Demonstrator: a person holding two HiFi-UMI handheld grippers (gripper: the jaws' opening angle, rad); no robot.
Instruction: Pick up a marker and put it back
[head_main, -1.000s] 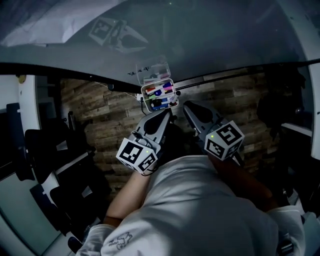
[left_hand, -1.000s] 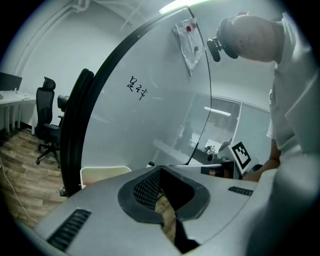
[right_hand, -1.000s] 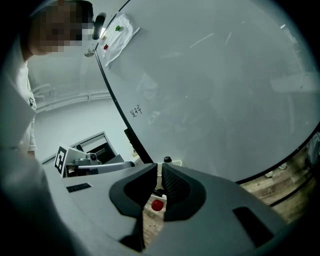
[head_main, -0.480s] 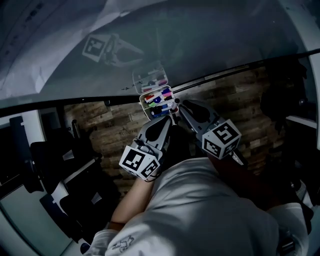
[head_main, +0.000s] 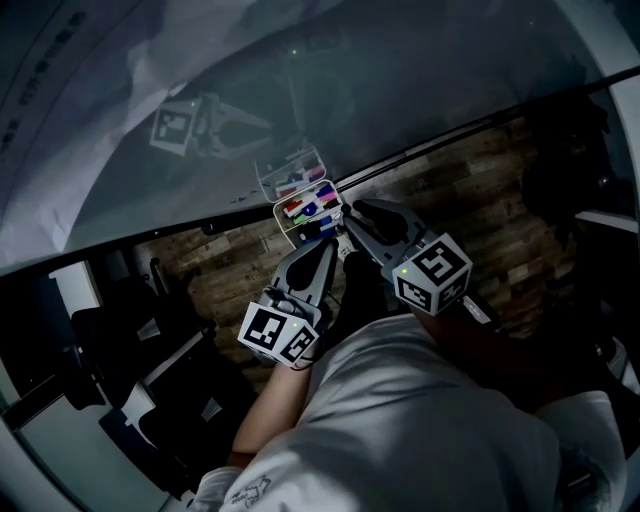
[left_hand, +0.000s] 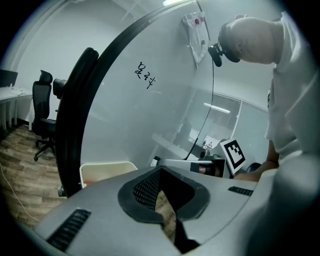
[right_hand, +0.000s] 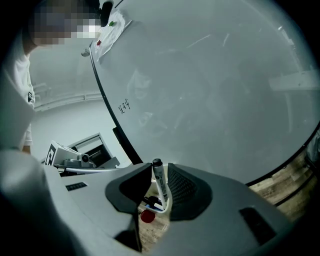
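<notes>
A small white box (head_main: 306, 209) of coloured markers hangs at the lower edge of the whiteboard (head_main: 420, 80). My right gripper (head_main: 347, 216) has its tips at the box's right rim. In the right gripper view its jaws (right_hand: 159, 172) sit tight on either side of an upright white marker (right_hand: 160, 186) with a black cap. A red cap (right_hand: 147, 216) and other markers show below it. My left gripper (head_main: 329, 245) hangs just below the box, shut and empty, its tips (left_hand: 160, 169) meeting. The box (left_hand: 106, 171) shows pale to the left of those tips.
The curved black frame (left_hand: 75, 115) of the whiteboard runs across the views. Black office chairs (head_main: 110, 340) stand on the wood floor (head_main: 230, 260) to the left. The person's torso in a white shirt (head_main: 400, 420) fills the lower part of the head view.
The right gripper has closed in on the marker box from the right, until its tips reach the rim. The left gripper stays just below the box. The head view has tilted.
</notes>
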